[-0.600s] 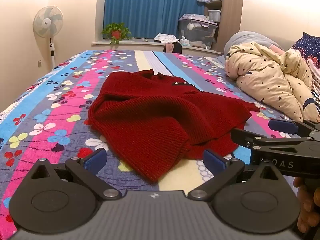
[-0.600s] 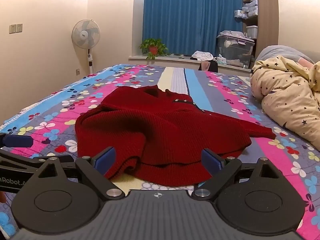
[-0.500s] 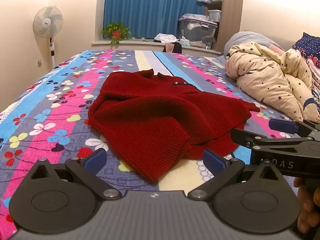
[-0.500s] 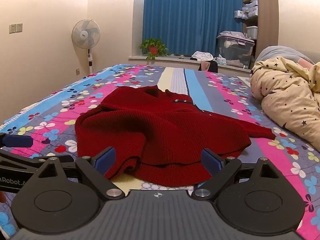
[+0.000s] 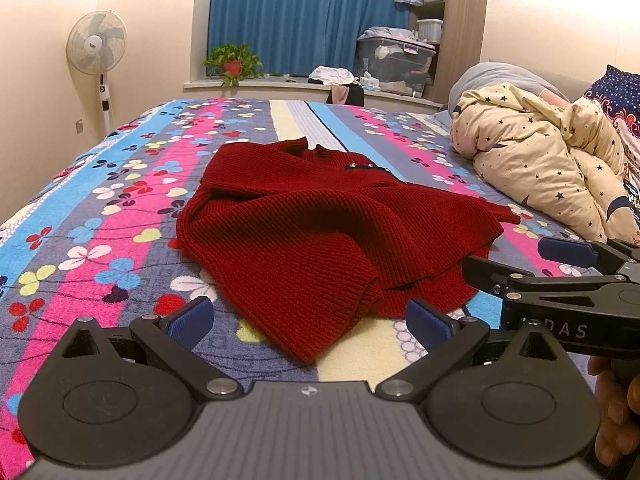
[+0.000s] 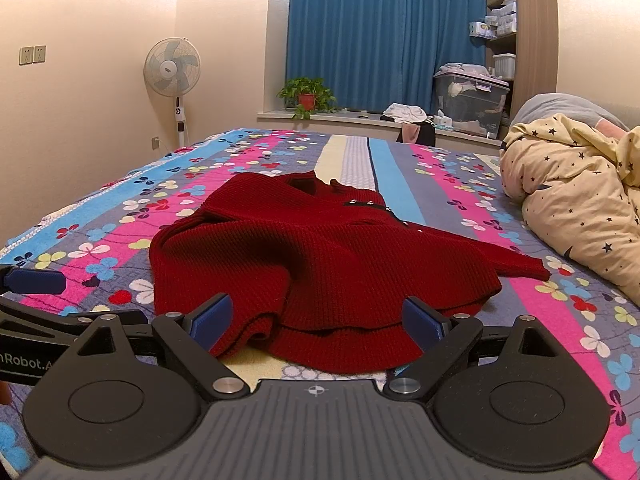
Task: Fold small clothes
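Just ahead of both tools lay the red sweater (image 5: 320,240) on the bedspread (image 5: 100,220), rumpled, unfolded. We held left gripper (image 5: 308,322) & right gripper (image 6: 316,320) wide open, nothing gripped. Best, we judged: pinch near hem corners w/ both, spread flat before folding.

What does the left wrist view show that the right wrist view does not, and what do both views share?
Only the left wrist view shows the dark blue patterned pillow behind the star-print quilt, and a bare hand under the right claw at its right edge. Only the right wrist view shows the wall sockets, and the left claw entering from its left edge. Both show the red knitted sweater lying crumpled on the striped floral bedspread, the standing fan, the potted plant and blue curtains. Both claws are open and empty.
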Tool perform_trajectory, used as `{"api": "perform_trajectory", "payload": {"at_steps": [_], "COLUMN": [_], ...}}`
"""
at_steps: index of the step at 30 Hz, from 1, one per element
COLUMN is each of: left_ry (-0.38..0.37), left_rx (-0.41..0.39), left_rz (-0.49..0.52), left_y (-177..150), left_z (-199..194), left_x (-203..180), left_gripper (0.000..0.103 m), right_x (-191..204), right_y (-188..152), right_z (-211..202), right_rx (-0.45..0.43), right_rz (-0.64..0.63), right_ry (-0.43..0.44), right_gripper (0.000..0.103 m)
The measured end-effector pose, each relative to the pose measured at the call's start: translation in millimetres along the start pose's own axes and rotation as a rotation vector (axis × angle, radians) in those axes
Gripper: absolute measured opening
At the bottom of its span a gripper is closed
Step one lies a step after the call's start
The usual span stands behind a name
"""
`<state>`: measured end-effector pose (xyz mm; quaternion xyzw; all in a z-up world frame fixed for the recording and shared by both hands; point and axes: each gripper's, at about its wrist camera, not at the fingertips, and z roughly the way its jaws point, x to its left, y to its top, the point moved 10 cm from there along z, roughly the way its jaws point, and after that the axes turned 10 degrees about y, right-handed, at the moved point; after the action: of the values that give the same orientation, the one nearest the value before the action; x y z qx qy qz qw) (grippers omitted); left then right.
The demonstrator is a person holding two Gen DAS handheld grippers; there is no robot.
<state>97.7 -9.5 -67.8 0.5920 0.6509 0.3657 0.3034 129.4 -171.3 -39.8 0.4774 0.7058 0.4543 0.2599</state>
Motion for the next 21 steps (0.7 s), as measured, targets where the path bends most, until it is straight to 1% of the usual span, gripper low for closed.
{"api": "perform_trajectory", "payload": {"at_steps": [10,15,16,17,18,19,20,21], "left_ry": [0.000,0.000,-0.001,-0.003,-0.009,-0.012,-0.019,-0.032], "left_rx": [0.001,-0.009,-0.014,-0.019,-0.030,-0.037,-0.038,-0.027], "left_rz": [0.001,0.009,0.011,0.009,0.006,0.003,0.001,0.006], "left_y": [0.0,0.0,0.3,0.9,3.1,6.2,9.5,13.0], "left_z": [0.0,0.4,0.1,-0.5,-1.9,-3.5,-4.2,-3.5], "left_x": [0.3,1.4,2.3,3.9,7.1,10.9,16.0,21.2], "left_gripper": [0.102,0.102,0.102,0.102,0.098,0.094,0.082,0.065], "right_x": [1.9,2.8,1.8,-5.4,-9.0,-10.5,-14.6,-16.3], "right_y": [-1.2,-3.2,-3.1,-3.0,-2.0,1.2,2.9,4.4], "right_z": [-0.1,0.2,-0.2,3.2,2.9,-3.6,-5.0,-6.1], "right_rx": [-0.001,-0.003,-0.006,-0.011,-0.018,-0.022,-0.030,-0.036], "right_rz": [0.000,0.027,0.033,0.038,0.049,0.060,0.079,0.091], "right_ry": [0.000,0.006,0.003,-0.002,0.000,0.006,0.013,0.012], "right_gripper": [0.091,0.087,0.083,0.076,0.070,0.055,0.038,0.032]}}
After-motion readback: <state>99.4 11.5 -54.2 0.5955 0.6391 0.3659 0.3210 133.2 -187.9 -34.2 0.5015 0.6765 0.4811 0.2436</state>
